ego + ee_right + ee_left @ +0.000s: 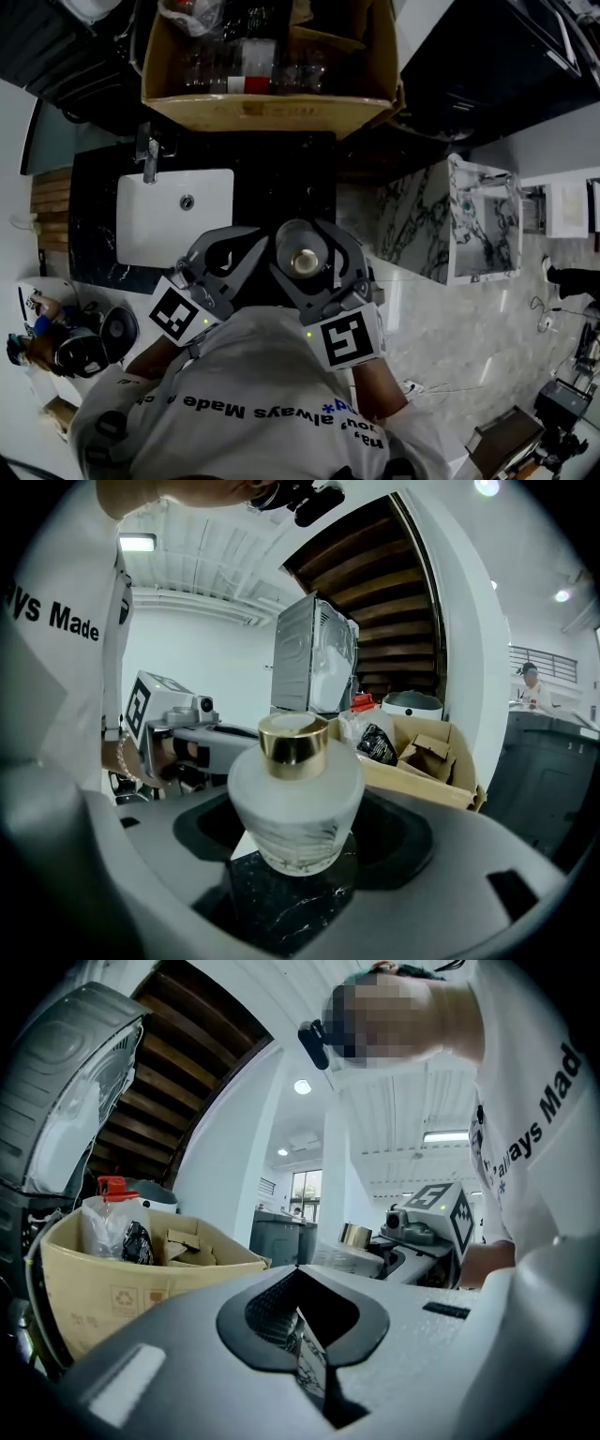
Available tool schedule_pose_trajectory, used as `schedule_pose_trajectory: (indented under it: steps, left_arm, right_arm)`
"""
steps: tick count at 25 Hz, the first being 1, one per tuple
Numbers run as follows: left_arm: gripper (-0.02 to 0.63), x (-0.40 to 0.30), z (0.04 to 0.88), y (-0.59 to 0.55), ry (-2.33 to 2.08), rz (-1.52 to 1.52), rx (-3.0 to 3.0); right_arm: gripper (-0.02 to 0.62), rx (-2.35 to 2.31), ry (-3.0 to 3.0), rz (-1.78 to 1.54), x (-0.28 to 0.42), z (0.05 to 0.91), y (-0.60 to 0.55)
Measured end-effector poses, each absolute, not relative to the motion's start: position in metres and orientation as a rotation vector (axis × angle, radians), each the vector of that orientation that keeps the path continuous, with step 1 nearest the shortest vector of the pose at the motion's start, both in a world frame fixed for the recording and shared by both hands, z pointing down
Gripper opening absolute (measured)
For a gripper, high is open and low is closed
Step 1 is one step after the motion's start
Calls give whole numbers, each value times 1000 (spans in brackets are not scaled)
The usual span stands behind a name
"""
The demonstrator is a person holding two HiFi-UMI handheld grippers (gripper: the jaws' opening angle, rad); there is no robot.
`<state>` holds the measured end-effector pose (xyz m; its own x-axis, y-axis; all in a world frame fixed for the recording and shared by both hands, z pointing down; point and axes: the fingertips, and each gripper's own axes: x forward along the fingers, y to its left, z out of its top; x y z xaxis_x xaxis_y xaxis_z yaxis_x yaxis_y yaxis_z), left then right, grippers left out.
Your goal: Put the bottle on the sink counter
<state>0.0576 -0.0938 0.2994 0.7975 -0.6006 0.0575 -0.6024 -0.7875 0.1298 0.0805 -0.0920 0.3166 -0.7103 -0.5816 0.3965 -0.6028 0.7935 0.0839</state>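
Two handheld grippers are side by side over a black marble counter (281, 178), seen from above the person's white shirt. The right gripper (305, 234) has its fingers (450, 855) closed partway around a frosted glass bottle (295, 803). The bottle stands upright between them, its rounded body filling the hollow of the jaws and its gold cap (293, 744) rising above the fingertips. Dark veined counter shows directly under the bottle; whether its base touches the stone is hard to judge from these angles.

The left gripper (298, 1274) has its fingers brought together, tips meeting, with nothing between them. It sits just beside the right gripper's fingers.

A white sink basin (173, 225) lies off to the left of the left fingers. Beyond both sets of fingertips stands an open cardboard box (272, 108) holding clear bottles and packaging.
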Motion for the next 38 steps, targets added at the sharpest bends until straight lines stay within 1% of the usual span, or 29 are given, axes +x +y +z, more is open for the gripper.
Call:
schedule_pose_trajectory:
  steps: [8, 18, 38]
  left_arm:
    - [3, 67, 308, -102, -948, 32, 2850]
    - [3, 60, 328, -132, -937, 52, 2855]
    - [3, 53, 427, -218, -934, 124, 2778]
  right_arm:
    - [331, 905, -2609, 78, 86, 327, -97]
    - [331, 921, -2533, 78, 86, 351, -132]
    - [331, 1061, -2411, 219, 83, 461, -229]
